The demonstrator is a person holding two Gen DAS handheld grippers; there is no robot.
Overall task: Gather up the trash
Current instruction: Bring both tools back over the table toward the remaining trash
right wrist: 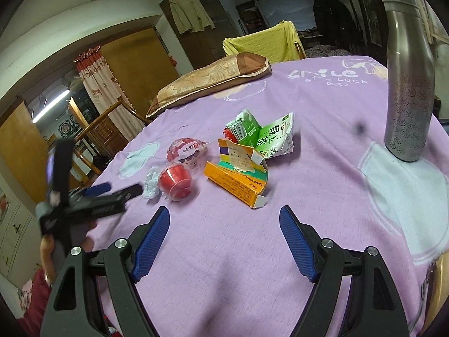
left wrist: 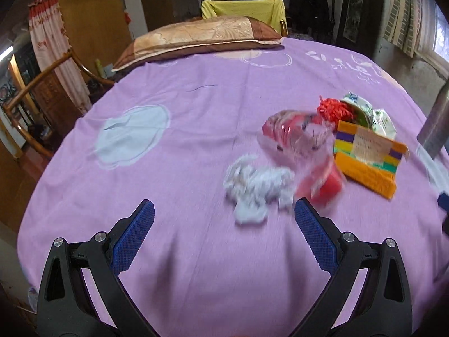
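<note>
The left tongs (left wrist: 224, 210) hang spread wide over a bed covered in a purple sheet (left wrist: 182, 146), pinching nothing; in the right wrist view they show at the far left as a blurred dark frame with a blue fingertip (right wrist: 98, 188) reaching toward the trash. Just ahead of them, between their tips and slightly right, lies a crumpled white tissue (left wrist: 256, 188). Touching its right side is a red plastic cup (left wrist: 322, 185), with a clear red-lidded container (left wrist: 291, 132) just behind it; both are blurred in the left view. Farther right, ahead of the right tongs (right wrist: 224, 219), sits a torn orange carton (right wrist: 238, 179), opened and lying flat, and behind it a crushed green tea carton (right wrist: 269, 137) leans against it beside a scrap of red ribbon (left wrist: 334, 109). The right tongs are likewise spread, holding nothing, just short of the orange carton. Well to their right a steel bottle (right wrist: 408, 84) stands upright on the sheet. A brown pillow (right wrist: 213, 81) lies at the far edge of the bed.
</note>
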